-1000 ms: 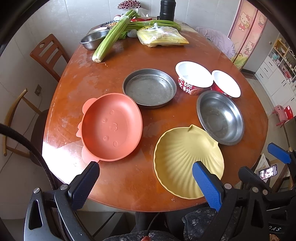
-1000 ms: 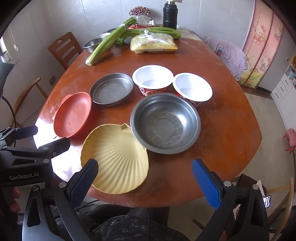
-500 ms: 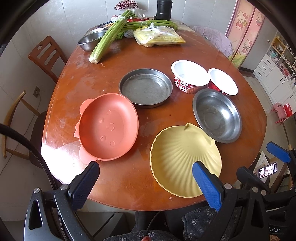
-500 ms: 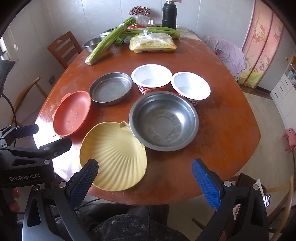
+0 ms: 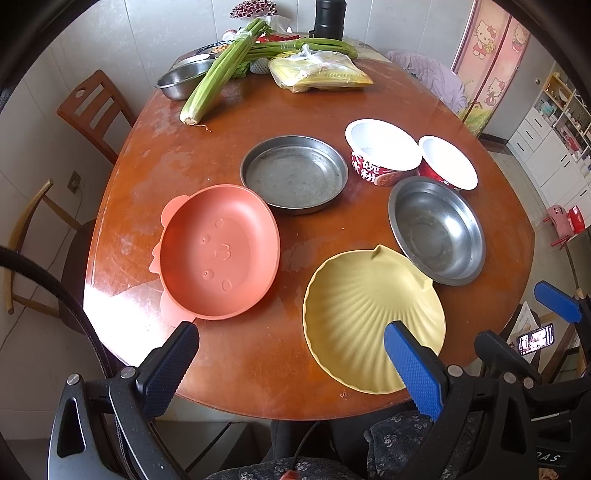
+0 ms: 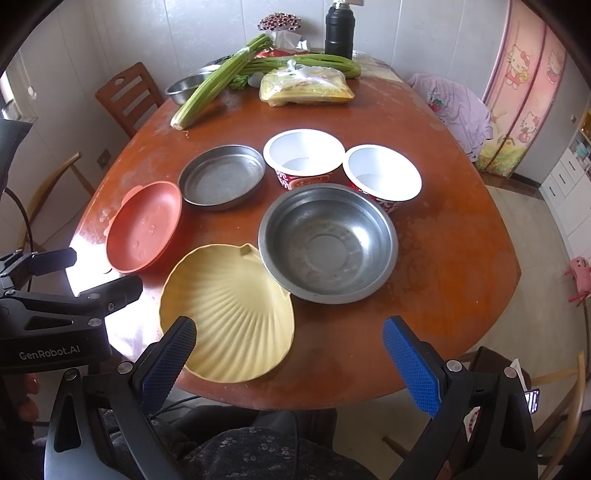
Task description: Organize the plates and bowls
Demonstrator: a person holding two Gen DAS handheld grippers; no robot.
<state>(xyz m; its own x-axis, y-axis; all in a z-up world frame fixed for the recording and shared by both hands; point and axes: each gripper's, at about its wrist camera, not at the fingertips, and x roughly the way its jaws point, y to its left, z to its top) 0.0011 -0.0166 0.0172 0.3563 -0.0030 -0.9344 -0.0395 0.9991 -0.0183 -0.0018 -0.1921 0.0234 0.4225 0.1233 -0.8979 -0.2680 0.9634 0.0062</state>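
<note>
On the round wooden table (image 5: pixel 229 122) (image 6: pixel 454 229) lie an orange plate (image 5: pixel 218 251) (image 6: pixel 144 225), a yellow shell-shaped plate (image 5: pixel 369 314) (image 6: pixel 229 310), a flat steel pan (image 5: pixel 293 173) (image 6: pixel 221 177), a steel bowl (image 5: pixel 436 229) (image 6: pixel 328 243) and two white-lined red paper bowls (image 5: pixel 382 149) (image 5: pixel 447 162) (image 6: pixel 303 151) (image 6: pixel 382 171). My left gripper (image 5: pixel 291 365) is open and empty, above the near table edge between the orange and yellow plates. My right gripper (image 6: pixel 290 360) is open and empty, near the front edge by the yellow plate.
At the far end lie celery stalks (image 5: pixel 221 74) (image 6: pixel 218 81), a bagged yellow food pack (image 5: pixel 317 72) (image 6: pixel 306 88), a small steel bowl (image 5: pixel 181 79), a black flask (image 6: pixel 340 31) and flowers. Wooden chairs (image 5: pixel 92 110) (image 6: pixel 129 96) stand at the left.
Both grippers have drifted slightly; the tableware sits a little lower and nearer in both views. Nothing on the table has moved.
</note>
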